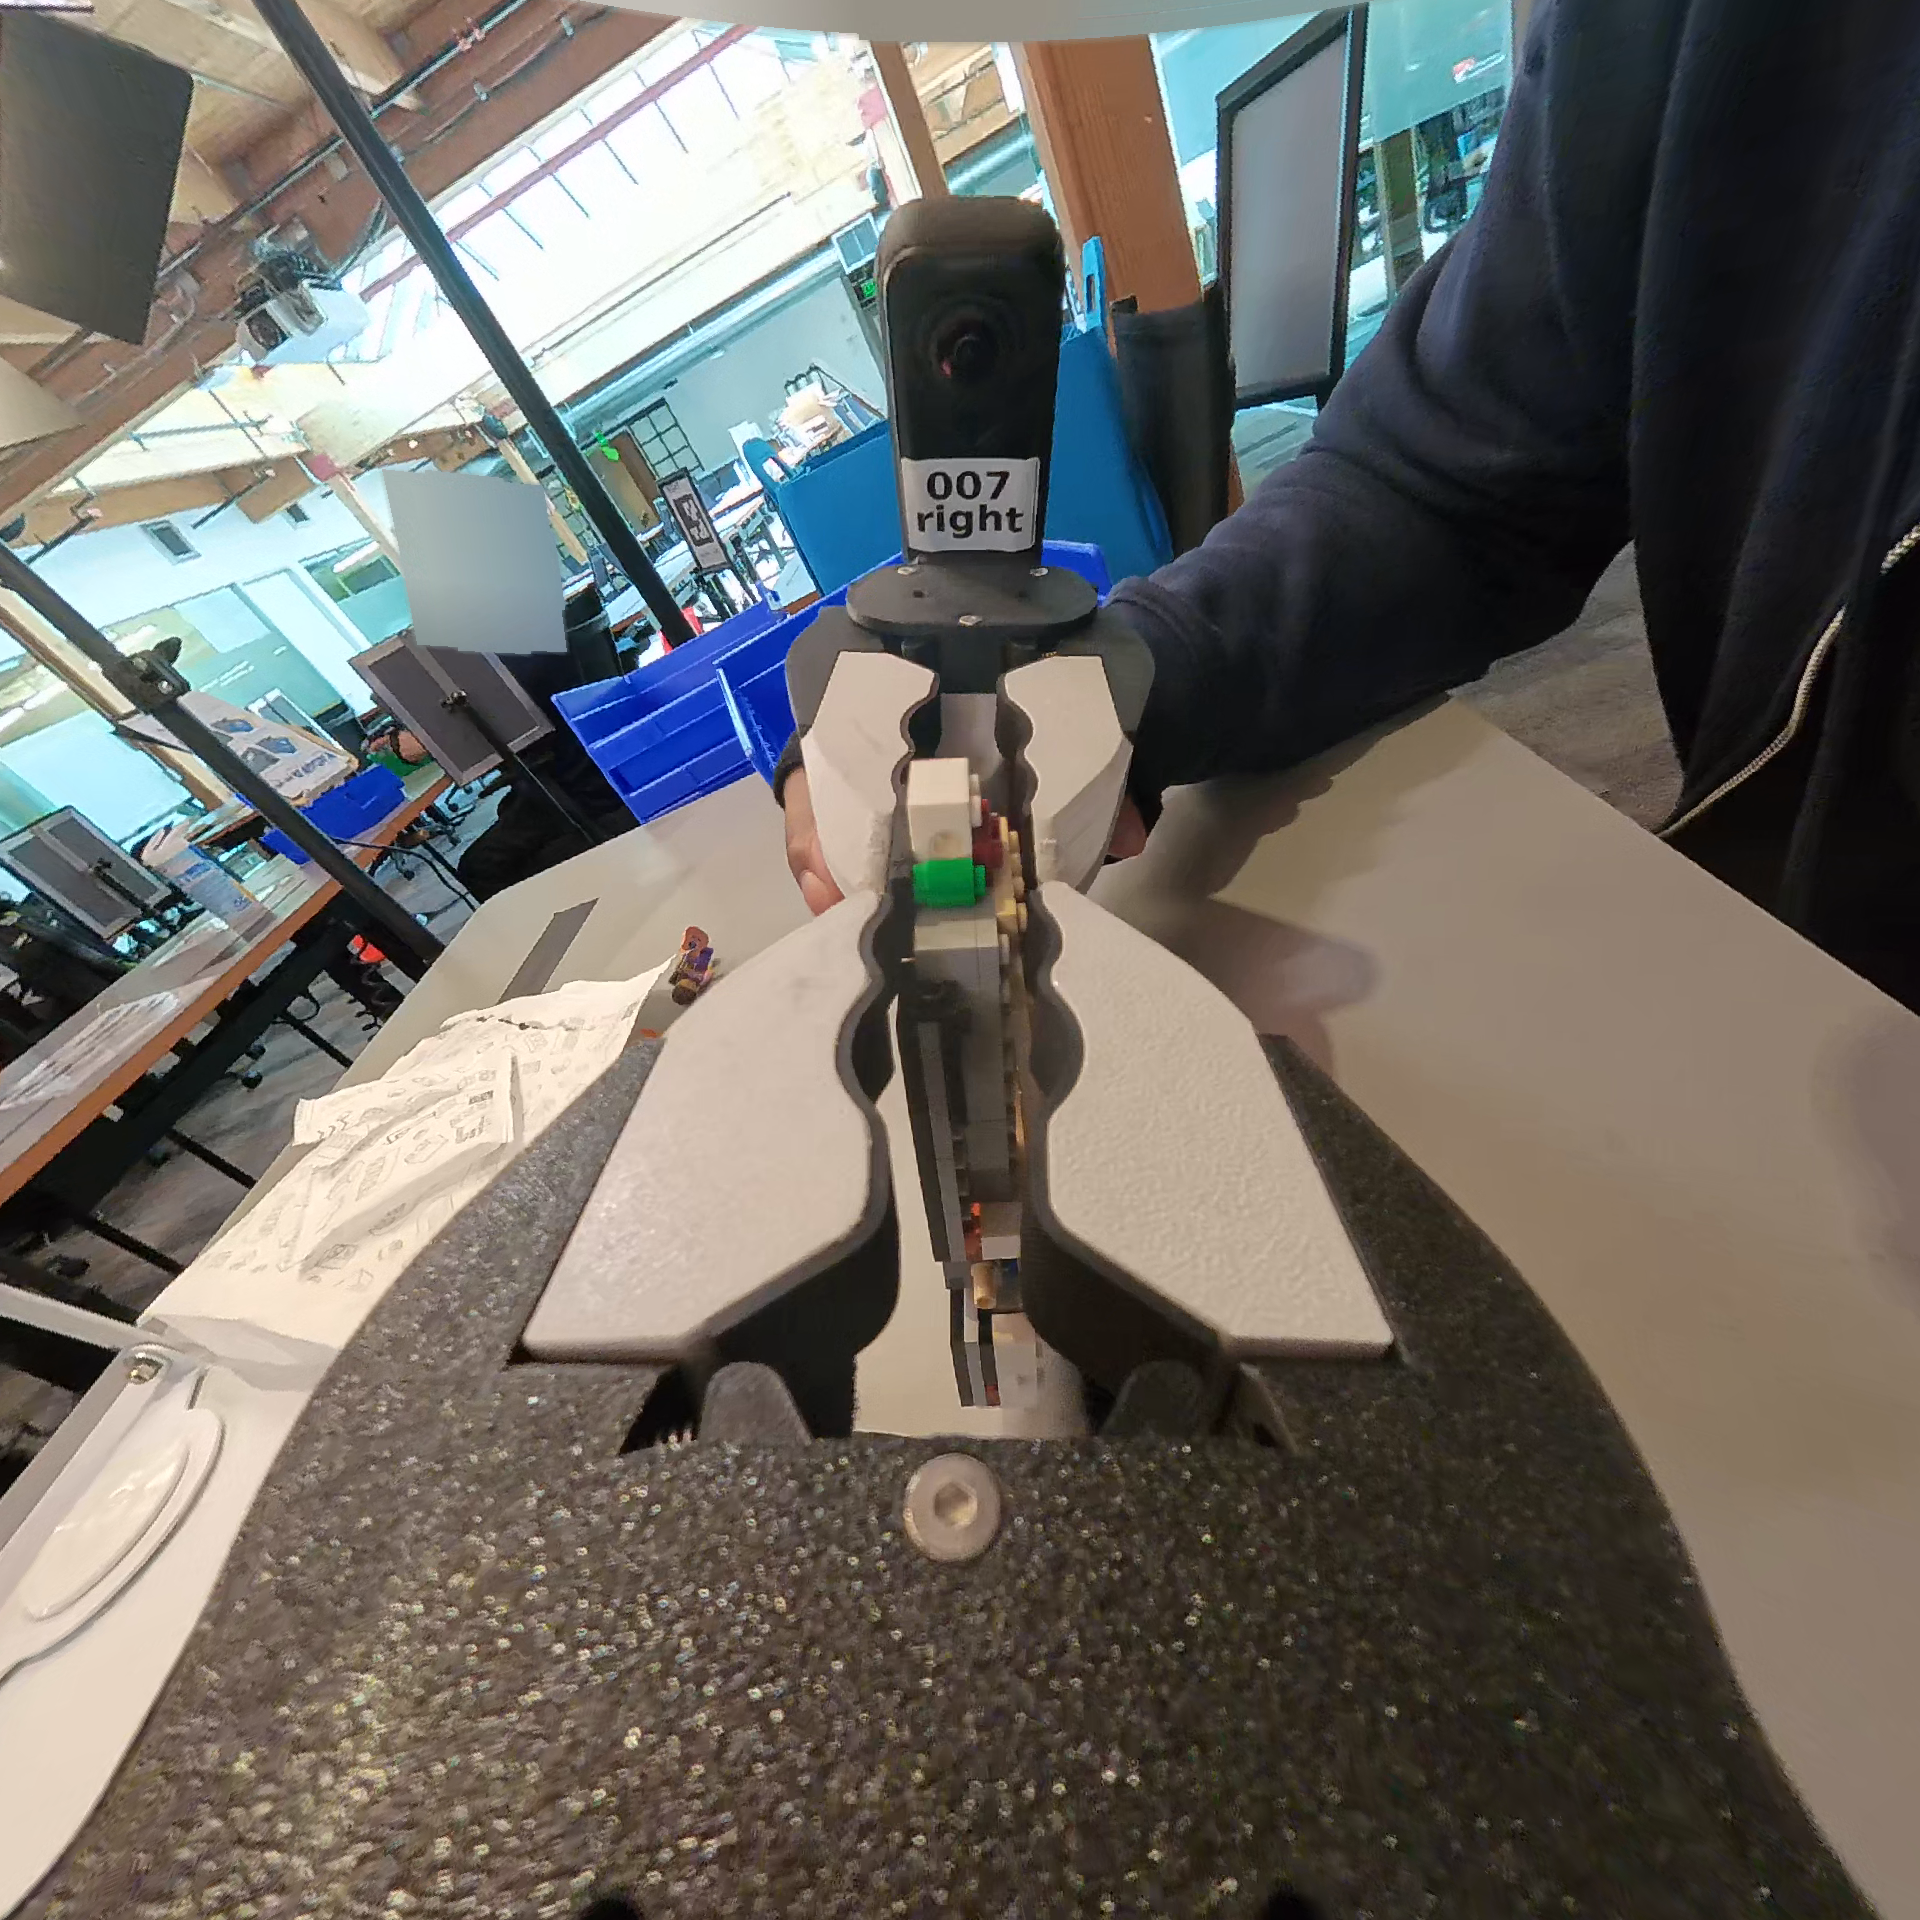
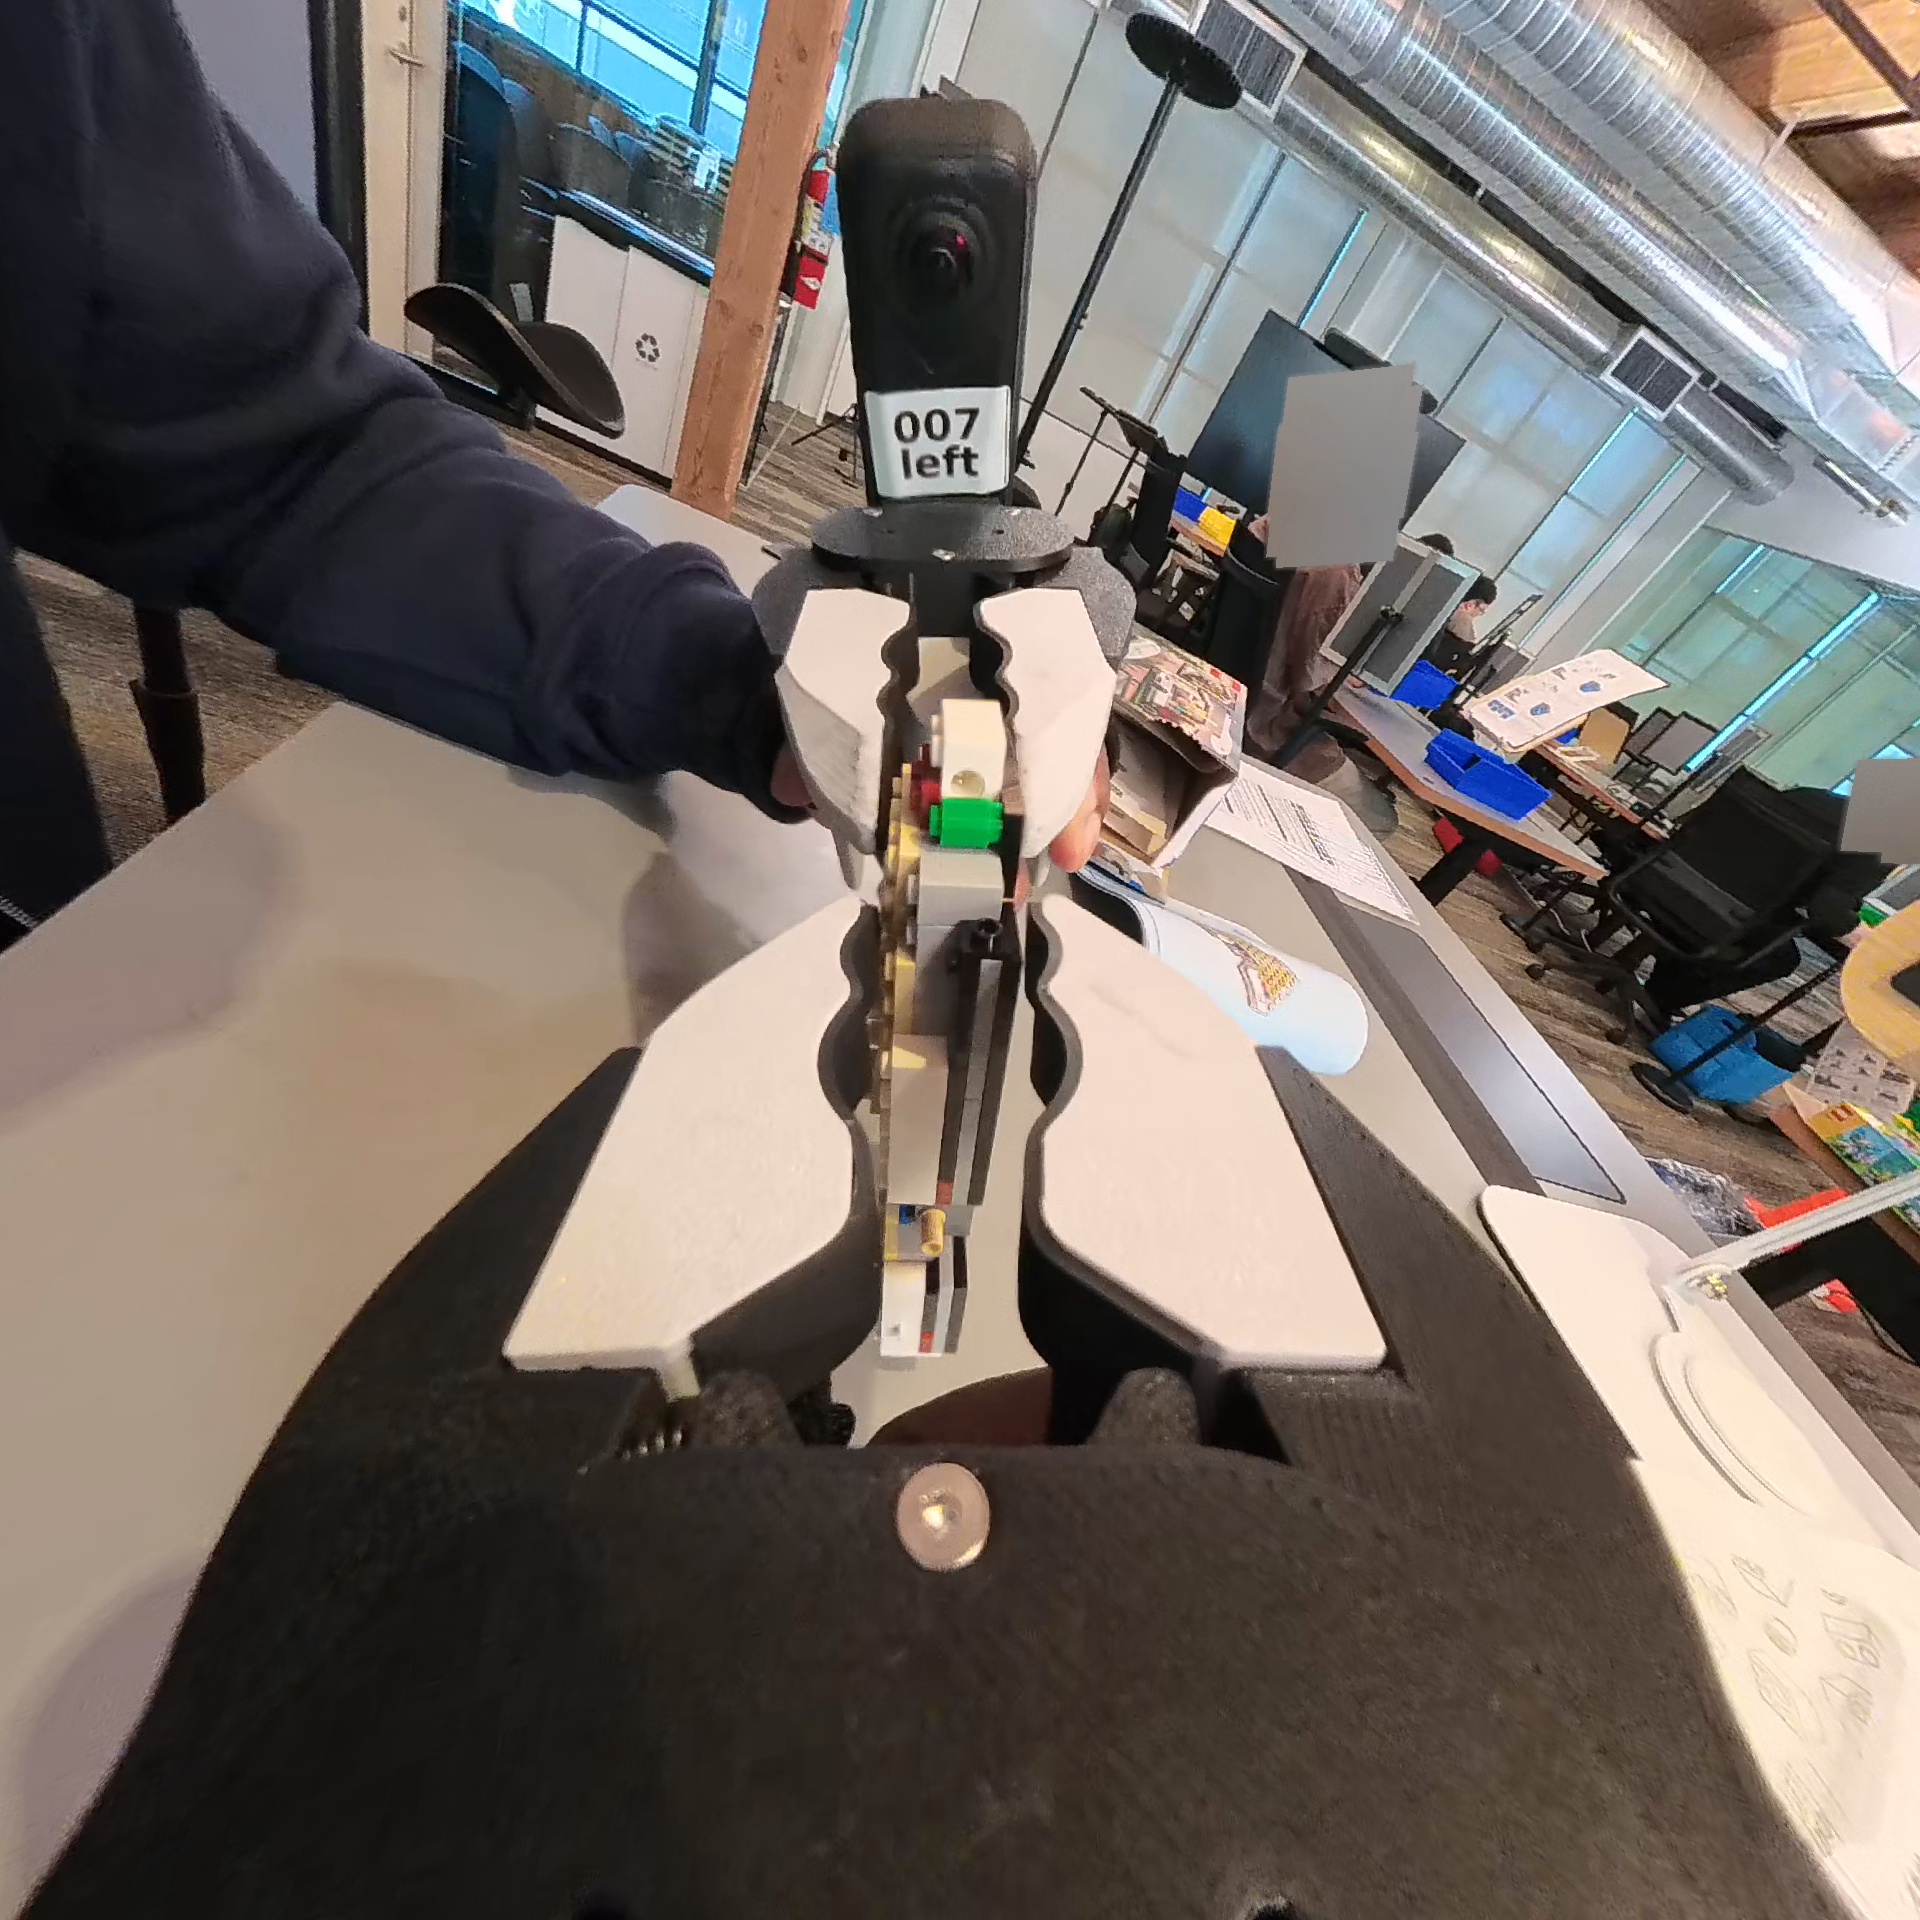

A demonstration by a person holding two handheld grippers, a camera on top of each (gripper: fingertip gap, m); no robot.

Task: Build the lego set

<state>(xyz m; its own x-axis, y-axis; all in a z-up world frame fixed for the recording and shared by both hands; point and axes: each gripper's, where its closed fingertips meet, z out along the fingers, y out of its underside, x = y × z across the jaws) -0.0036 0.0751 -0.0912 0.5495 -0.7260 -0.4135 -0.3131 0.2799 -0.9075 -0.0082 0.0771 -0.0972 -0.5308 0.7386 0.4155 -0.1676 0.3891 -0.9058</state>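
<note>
grey brick model [image 1: 961, 997] clamped between both hand-held grippers.

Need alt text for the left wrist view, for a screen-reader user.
The left gripper and the right gripper, facing each other, both clamp a long toy-brick assembly above a grey table. Crumpled instruction sheets and a small toy figure lie to the left.

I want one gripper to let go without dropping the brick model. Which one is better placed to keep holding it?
Probably the left gripper: the brick model lies deep between its fingers, which seem to clamp it. The right gripper looks slacker.
</note>
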